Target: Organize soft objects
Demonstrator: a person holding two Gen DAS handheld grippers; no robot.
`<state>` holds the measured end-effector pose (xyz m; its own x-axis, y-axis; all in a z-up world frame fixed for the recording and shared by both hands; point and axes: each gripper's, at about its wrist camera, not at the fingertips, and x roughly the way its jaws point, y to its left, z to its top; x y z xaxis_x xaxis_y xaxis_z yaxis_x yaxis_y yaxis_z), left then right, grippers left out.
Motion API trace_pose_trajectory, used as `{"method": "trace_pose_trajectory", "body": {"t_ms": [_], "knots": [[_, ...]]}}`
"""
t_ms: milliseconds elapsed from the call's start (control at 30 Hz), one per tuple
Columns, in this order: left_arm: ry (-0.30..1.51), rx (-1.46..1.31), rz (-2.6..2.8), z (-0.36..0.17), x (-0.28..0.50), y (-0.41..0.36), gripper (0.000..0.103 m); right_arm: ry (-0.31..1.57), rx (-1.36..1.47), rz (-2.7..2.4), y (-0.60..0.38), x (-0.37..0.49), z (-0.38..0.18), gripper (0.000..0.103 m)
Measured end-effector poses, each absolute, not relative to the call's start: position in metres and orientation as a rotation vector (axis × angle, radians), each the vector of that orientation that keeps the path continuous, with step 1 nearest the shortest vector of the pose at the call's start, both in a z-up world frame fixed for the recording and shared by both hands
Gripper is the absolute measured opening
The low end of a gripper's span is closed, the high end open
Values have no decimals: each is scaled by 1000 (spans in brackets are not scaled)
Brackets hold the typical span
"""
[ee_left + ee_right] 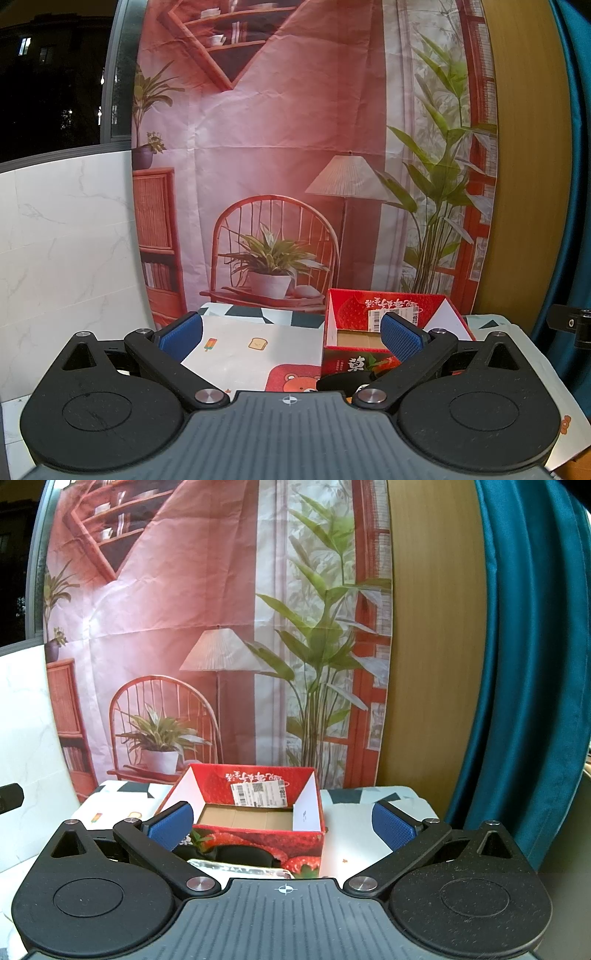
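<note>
A red strawberry-print cardboard box (391, 325) stands open on the table, its brown bottom bare; it also shows in the right wrist view (258, 805). My left gripper (291, 338) is open and empty, its blue pads (181, 338) wide apart, with the box behind the right pad. My right gripper (282, 825) is open and empty, facing the box's front. A dark soft object (240, 854) and a pale patterned item (236, 867) lie just in front of the box, mostly hidden by the gripper body. The dark object also shows in the left wrist view (343, 382).
A white table cover (251, 350) with cartoon prints, including a red bear patch (291, 378), lies left of the box. A printed room backdrop (277, 147) hangs behind the table. White marble panel (62, 240) at left; teal curtain (528, 664) at right.
</note>
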<state>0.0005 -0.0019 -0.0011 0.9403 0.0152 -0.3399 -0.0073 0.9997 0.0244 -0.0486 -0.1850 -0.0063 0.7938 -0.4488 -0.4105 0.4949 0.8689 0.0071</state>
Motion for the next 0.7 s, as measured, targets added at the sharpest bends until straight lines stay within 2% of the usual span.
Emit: {"method": "trace_pose_trajectory", "body": {"t_ms": [700], "knots": [[347,23,11,-2,1,-2,103,414,116,-509,-184,-48,-6,103]]}}
